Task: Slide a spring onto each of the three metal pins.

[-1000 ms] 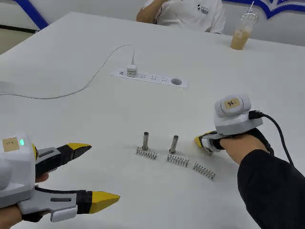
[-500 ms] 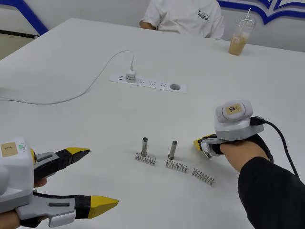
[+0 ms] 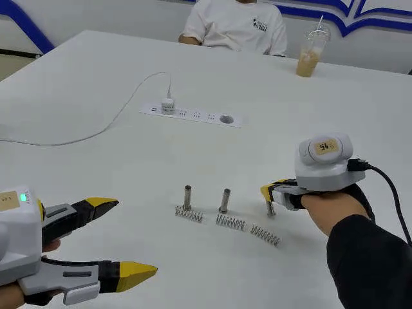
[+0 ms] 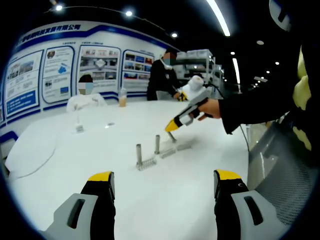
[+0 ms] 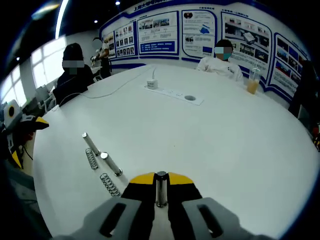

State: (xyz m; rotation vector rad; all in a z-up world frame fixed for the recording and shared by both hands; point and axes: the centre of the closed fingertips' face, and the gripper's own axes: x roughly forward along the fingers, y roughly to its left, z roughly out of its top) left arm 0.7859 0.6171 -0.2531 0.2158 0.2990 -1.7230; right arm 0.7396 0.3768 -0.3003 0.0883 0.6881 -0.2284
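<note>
Two metal pins [image 3: 187, 196] [image 3: 225, 200] stand upright on the white table. A spring lies in front of each [image 3: 188, 214] [image 3: 230, 223], and a third spring [image 3: 264, 235] lies further right. My right gripper [image 3: 270, 195] is shut on the third pin [image 3: 270, 208], held upright with its lower end at or just above the table, right of the standing pins. The right gripper view has that pin [image 5: 160, 187] between the yellow tips. My left gripper [image 3: 122, 238] is open and empty at the near left, well short of the pins [image 4: 139, 153].
A white power strip [image 3: 193, 116] with a plugged cable [image 3: 96, 132] lies mid-table. An iced drink cup [image 3: 309, 56] stands at the far edge beside a seated person [image 3: 235, 26]. Bare table surrounds the pins.
The head camera has shifted, so the scene sits a little lower and further left. The right gripper still holds the pin at about the same spot. The left gripper stays open.
</note>
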